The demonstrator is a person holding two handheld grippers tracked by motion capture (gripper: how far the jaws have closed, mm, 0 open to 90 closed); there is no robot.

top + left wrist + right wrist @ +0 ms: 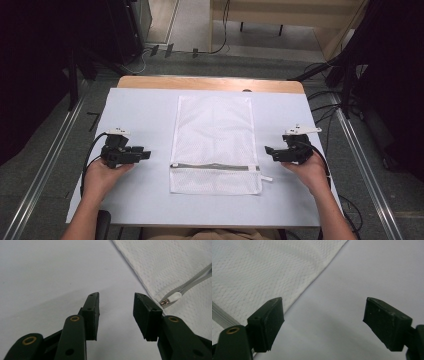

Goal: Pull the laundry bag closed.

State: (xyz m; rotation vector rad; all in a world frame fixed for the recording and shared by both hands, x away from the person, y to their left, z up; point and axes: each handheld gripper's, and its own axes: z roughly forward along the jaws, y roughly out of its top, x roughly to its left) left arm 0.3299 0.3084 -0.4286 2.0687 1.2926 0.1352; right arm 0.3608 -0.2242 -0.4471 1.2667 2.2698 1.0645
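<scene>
A white mesh laundry bag (pixel 214 142) lies flat in the middle of the table, with a grey zipper (pixel 215 167) running across it near the front end. Its zipper pull (pixel 172 298) sits at the bag's left edge. My left gripper (pixel 146 154) rests low over the table left of the bag, pointing toward it, jaws open and empty (pixel 116 312). Right of the bag, my right gripper (pixel 268 151) points left at it, jaws wide open with nothing between them (pixel 323 322). The bag's mesh (pixel 262 277) fills the upper left of the right gripper view.
A white sheet (pixel 140 115) covers the wooden table (pixel 210 82). Dark stands and cables (pixel 340 95) crowd the floor on both sides and behind the table. A white tab (pixel 267 178) sticks out at the zipper's right end.
</scene>
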